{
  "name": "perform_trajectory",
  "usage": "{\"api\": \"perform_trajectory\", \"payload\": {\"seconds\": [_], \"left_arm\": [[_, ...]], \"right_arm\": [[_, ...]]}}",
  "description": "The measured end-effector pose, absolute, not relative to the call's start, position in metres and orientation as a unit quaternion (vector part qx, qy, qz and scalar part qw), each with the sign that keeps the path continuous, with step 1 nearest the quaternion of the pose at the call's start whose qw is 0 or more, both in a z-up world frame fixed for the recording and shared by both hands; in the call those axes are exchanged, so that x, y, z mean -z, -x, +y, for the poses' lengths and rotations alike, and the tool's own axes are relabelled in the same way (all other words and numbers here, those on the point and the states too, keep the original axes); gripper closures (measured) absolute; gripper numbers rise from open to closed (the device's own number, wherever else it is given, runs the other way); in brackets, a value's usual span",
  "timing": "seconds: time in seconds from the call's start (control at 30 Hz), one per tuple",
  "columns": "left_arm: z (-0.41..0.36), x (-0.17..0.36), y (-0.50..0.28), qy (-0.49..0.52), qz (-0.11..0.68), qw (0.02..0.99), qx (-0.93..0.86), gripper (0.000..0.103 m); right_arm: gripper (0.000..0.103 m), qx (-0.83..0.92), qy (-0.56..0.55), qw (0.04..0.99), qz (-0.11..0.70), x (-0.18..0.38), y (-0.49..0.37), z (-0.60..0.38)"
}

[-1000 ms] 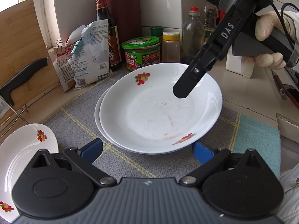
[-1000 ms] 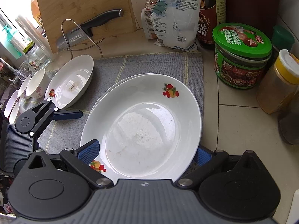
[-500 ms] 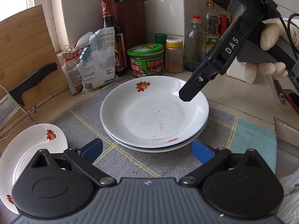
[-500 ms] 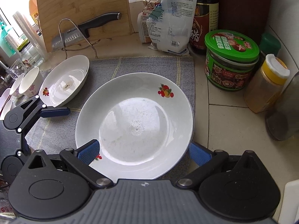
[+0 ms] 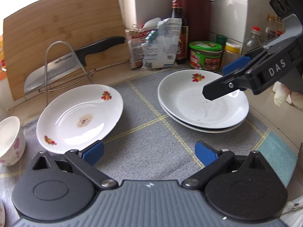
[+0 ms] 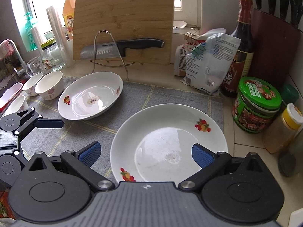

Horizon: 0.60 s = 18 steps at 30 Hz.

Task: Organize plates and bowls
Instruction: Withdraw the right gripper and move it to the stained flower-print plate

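Two white fruit-print plates are stacked on the grey mat at the right; the top plate also shows in the right wrist view. A third white plate lies alone on the mat at the left, tilted, with a brown stain in its middle. Small white bowls with pink flowers stand at the mat's left end. My left gripper is open and empty, low over the mat between the plates. My right gripper is open and empty above the stack's near rim.
A bamboo cutting board and a cleaver on a wire rack stand behind the mat. Bags, a sauce bottle, a green-lidded jar, a yellow-lidded jar and a knife block crowd the right. Glass jars stand far left.
The top plate has settled flat on the stack and both grippers have drawn back and up from it. The left gripper has swung left, so the lone plate and a bowl now show.
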<state>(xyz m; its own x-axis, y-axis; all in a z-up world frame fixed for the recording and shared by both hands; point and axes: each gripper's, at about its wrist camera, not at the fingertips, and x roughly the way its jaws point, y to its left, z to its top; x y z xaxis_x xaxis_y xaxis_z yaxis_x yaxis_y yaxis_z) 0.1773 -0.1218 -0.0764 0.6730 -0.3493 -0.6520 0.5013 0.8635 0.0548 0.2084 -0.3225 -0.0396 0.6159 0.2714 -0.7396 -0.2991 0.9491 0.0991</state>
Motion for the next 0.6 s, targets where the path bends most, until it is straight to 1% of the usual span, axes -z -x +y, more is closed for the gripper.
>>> {"api": "perform_trajectory", "payload": {"seconds": [0.13,0.33,0.6], "left_arm": [[-0.111,0.077,-0.176,-0.100,0.350,0.915,0.173,0.002],[-0.089,0.083,-0.176,-0.105,0.369,0.918,0.101,0.002],[-0.057,0.100,-0.198,-0.092,0.373,0.918,0.099,0.002]], "right_arm": [[0.000,-0.186,0.017,0.899,0.396,0.041,-0.214,-0.311],[0.000,-0.230,0.010,0.889,0.396,0.044,-0.222,-0.294],[0.000,-0.224,0.012,0.887,0.403,0.046,-0.221,-0.272]]}}
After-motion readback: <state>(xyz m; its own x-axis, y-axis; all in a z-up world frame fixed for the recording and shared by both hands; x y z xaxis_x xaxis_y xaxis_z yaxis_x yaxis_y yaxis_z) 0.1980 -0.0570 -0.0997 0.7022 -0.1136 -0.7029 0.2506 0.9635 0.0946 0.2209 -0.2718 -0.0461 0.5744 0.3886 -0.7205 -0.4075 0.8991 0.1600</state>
